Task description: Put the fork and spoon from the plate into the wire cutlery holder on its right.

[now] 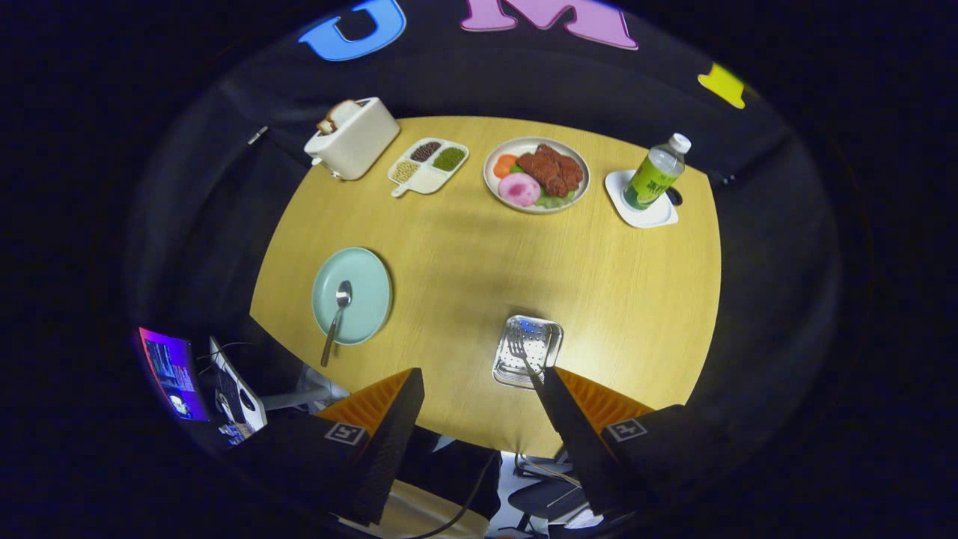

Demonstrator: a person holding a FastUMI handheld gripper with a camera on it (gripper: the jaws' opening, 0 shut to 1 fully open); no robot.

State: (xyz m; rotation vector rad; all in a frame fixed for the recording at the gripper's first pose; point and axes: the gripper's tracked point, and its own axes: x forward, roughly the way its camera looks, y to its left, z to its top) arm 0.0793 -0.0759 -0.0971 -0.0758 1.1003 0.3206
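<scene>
1 piece of cutlery, the fork [522,352], already lies in the wire cutlery holder [528,350] just ahead of the right finger, while the spoon [336,320] rests on the pale green plate [352,295] off to the left, its bowl near the plate's middle and its handle running out over the rim toward the desk [479,262] edge. The hand-held gripper [479,389] hangs high above the near edge with its fingers spread wide and nothing between them. The step in hand looks like fetching the spoon: I would swing left, come down over the overhanging handle, where both fingers can pass either side of it without scraping the plate, close across its width, then lift level so the bowl does not tip. Setting it down beside the fork calls for a low release. As for writing, the bottle [656,175] at the far right carries a green label, too small to read.
</scene>
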